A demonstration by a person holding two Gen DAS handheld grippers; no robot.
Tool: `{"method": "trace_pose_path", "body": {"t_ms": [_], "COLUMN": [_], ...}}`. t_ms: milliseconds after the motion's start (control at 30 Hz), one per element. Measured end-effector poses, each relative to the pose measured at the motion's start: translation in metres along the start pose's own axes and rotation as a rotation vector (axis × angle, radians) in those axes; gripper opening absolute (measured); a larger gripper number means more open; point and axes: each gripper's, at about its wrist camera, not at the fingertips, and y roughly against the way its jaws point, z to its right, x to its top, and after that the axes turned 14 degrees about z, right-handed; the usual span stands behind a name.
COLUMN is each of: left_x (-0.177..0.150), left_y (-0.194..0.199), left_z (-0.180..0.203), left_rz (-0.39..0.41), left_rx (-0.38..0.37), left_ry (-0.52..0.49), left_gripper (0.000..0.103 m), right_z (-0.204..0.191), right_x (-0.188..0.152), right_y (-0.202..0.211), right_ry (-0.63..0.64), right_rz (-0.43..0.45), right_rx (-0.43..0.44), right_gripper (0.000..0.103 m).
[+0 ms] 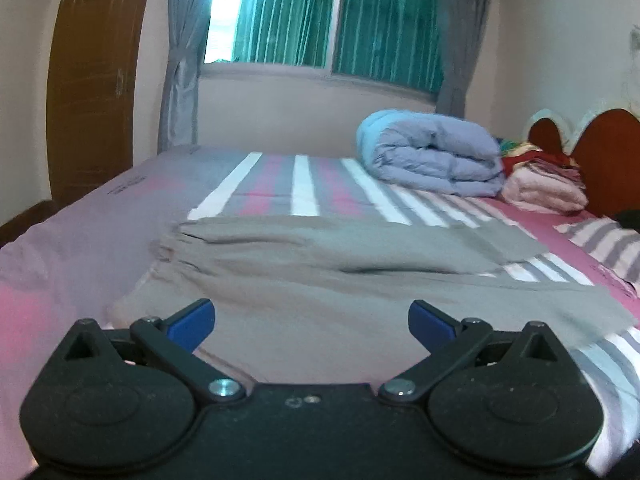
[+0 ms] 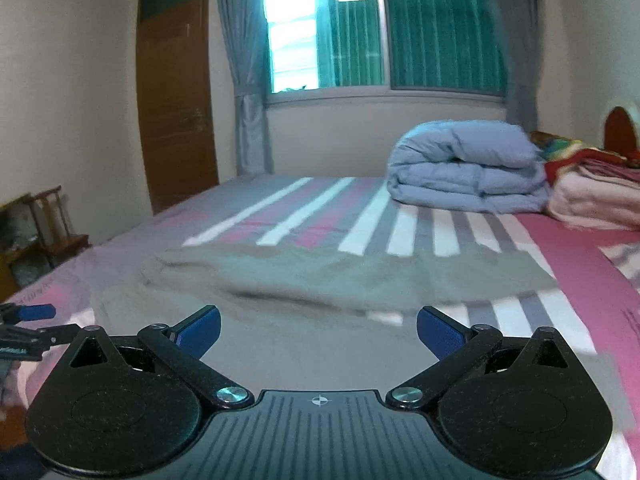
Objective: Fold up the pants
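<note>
Hovering over grey pants [image 1: 320,264], left claw [image 1: 311,322] spread wide, empty; right claw [image 2: 318,330] likewise spread, empty

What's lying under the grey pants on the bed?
The grey pants lie flat on the striped bedsheet, pink, grey and white around them. Whatever sits directly beneath the fabric is covered.

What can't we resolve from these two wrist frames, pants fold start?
- Near edge of the pants: left wrist view, hidden behind the left gripper body.
- Pants hem side: right wrist view, motion-blurred, and the right gripper covers the near part.
- Dark item at the right edge: left wrist view, cut off by the frame.
- Print on the bedsheet: too small to read.
</note>
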Motion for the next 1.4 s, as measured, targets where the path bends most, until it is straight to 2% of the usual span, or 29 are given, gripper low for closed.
{"method": "trace_pose_path", "body": {"t_ms": [133,200,267,333,367,467,500,533,567,733,967,1000,1067,1100,1133,1167,1233,1300,1400], "left_x": [0.026,0.032,0.033,0.032,0.032,0.03,0.027,0.024,0.021,0.003,0.003,0.001,0.003,0.005,0.006,0.006,0.012,0.024,0.042], "left_y": [-0.067,-0.107,-0.147,-0.187,-0.204,-0.251,-0.266,-0.283,-0.298,-0.349,-0.375,-0.376,-0.378,-0.379,-0.376,-0.373,-0.36,-0.342,-0.311], "left_z": [-0.048,-0.072,-0.097,-0.123,-0.134,-0.156,-0.164,-0.171,-0.176,-0.186,-0.196,-0.2,-0.202,-0.197,-0.191,-0.187,-0.179,-0.183,-0.19], "left_rz": [-0.056,-0.085,-0.139,-0.173,-0.183,-0.203,-0.224,-0.255,-0.275,-0.343,-0.333,-0.339,-0.337,-0.33,-0.319,-0.307,-0.237,-0.167,-0.103], "left_rx": [0.056,0.095,0.092,0.062,0.051,0.041,0.028,0.016,0.012,-0.055,-0.111,-0.127,-0.19,-0.215,-0.214,-0.23,-0.219,-0.233,-0.266], "left_ry": [-0.086,-0.148,-0.148,-0.136,-0.132,-0.15,-0.136,-0.123,-0.126,-0.129,-0.151,-0.143,-0.133,-0.145,-0.182,-0.21,-0.264,-0.235,-0.23], "left_gripper": [0.097,0.096,0.087,0.074,0.071,0.071,0.071,0.07,0.07,0.073,0.08,0.077,0.042,0.036,0.032,0.027,0.019,0.017,0.017], "right_z": [0.006,0.008,0.006,0.004,0.003,0.0,0.001,0.001,0.001,0.004,0.009,0.01,0.014,0.014,0.013,0.011,0.006,0.003,-0.001], "right_x": [0.022,0.025,0.024,0.02,0.015,-0.002,-0.008,-0.014,-0.02,-0.055,-0.081,-0.08,-0.081,-0.082,-0.082,-0.081,-0.076,-0.066,-0.039], "right_y": [-0.067,-0.117,-0.167,-0.219,-0.247,-0.316,-0.336,-0.358,-0.378,-0.455,-0.501,-0.506,-0.517,-0.52,-0.523,-0.523,-0.517,-0.5,-0.462], "right_ry": [0.015,0.017,0.04,0.071,0.082,0.13,0.135,0.142,0.155,0.2,0.317,0.316,0.312,0.321,0.308,0.316,0.327,0.349,0.327], "right_rz": [0.012,-0.068,-0.116,-0.148,-0.168,-0.196,-0.203,-0.214,-0.229,-0.295,-0.371,-0.383,-0.425,-0.439,-0.462,-0.463,-0.453,-0.405,-0.322], "right_rx": [0.021,0.069,0.095,0.13,0.149,0.184,0.196,0.215,0.225,0.273,0.323,0.332,0.362,0.374,0.395,0.389,0.381,0.368,0.361], "right_gripper": [0.103,0.103,0.103,0.103,0.103,0.102,0.093,0.074,0.068,0.066,0.066,0.066,0.065,0.049,0.026,0.016,0.008,0.008,0.008]}}
